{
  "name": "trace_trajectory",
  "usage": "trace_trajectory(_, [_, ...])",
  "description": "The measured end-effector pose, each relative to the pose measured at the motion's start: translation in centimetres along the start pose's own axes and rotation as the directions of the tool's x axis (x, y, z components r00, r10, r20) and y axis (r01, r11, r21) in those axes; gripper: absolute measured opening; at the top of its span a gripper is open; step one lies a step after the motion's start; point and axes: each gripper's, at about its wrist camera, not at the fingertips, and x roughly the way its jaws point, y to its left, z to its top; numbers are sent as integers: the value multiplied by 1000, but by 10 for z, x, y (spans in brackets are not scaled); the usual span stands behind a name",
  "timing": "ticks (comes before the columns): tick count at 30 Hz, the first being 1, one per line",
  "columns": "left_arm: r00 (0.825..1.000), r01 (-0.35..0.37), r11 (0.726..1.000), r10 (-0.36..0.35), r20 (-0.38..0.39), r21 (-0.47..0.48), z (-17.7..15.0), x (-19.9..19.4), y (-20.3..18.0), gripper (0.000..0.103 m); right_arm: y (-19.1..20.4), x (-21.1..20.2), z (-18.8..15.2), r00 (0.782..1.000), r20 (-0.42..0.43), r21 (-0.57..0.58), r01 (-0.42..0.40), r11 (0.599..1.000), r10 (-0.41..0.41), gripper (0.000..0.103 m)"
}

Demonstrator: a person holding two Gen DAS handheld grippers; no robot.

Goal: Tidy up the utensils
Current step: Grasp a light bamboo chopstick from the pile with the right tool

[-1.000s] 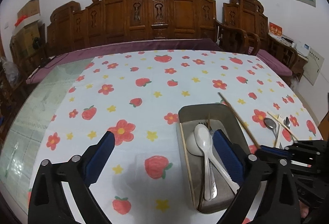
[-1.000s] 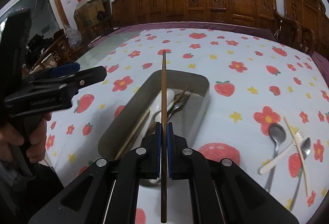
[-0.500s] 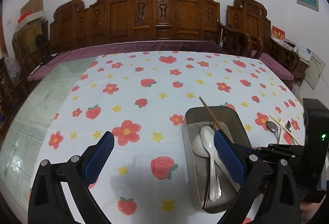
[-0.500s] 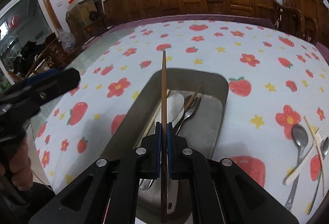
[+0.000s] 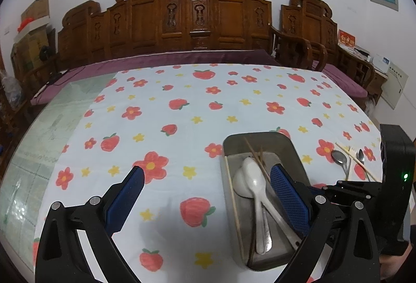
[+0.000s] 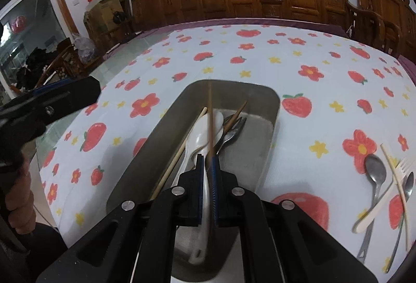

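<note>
A grey metal tray on the flowered tablecloth holds white spoons, a light chopstick, a dark chopstick and a metal fork. My right gripper is low over the tray with its jaws slightly parted around a brown chopstick whose far end is in the tray. My left gripper is wide open and empty, to the left of the tray.
Metal spoons, a white fork and a light chopstick lie on the cloth right of the tray. Carved wooden chairs line the table's far side. Bare glass tabletop lies left of the cloth.
My right gripper lowered the brown chopstick into the tray and its jaws have begun to part. My left gripper stayed open, with the view shifting slightly.
</note>
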Motion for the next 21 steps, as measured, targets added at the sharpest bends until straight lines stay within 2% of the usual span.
trace_trajectory(6, [1000, 31, 1000, -31, 5, 5, 0, -2, -15, 94, -12, -32, -4, 999, 37, -43, 18, 999, -17, 8])
trace_trajectory(12, [996, 84, 996, -85, 5, 35, -4, -3, -48, 94, -51, -81, -18, 994, 66, -77, 92, 993, -87, 8])
trace_trajectory(16, [993, 115, 991, -116, 3, 66, -7, -4, -74, 94, -92, -110, -27, 982, 77, -74, 176, 982, -171, 23])
trace_trajectory(21, [986, 169, 983, -168, -20, 77, -14, -1, -101, 94, -138, -127, -37, 965, 72, -42, 257, 965, -254, 23])
